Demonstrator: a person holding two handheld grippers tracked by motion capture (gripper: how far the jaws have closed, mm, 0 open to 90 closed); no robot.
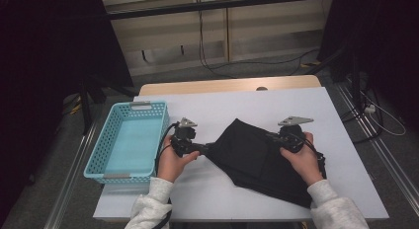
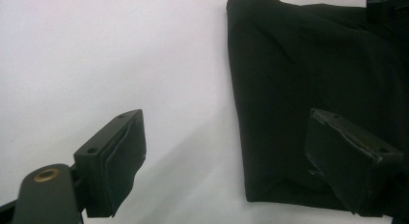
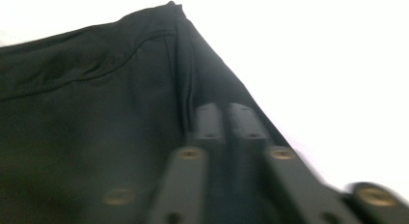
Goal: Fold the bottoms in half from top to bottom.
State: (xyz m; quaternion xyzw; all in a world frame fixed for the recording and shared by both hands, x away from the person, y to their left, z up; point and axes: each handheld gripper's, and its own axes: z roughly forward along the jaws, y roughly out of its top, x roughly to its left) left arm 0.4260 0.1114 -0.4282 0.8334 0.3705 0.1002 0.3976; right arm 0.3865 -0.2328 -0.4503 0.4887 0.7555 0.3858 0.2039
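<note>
High view is showing the black garment (image 1: 257,157) lying half-folded mid-frame, left hand-held gripper (image 1: 206,147) gaping at its edge, right hand-held gripper (image 1: 271,136) pinching cloth, basket (image 1: 106,166) waiting empty.

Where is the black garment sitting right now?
In the high view, the black garment lies on the white table, right of centre, between the two hand-held grippers, with the blue basket off to its left.

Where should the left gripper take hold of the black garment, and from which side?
Probably the folded edge of the black garment nearest the left gripper, coming from the basket side. Its open jaws already straddle that edge, which lies flat on the table, so one jaw must slide underneath.
</note>
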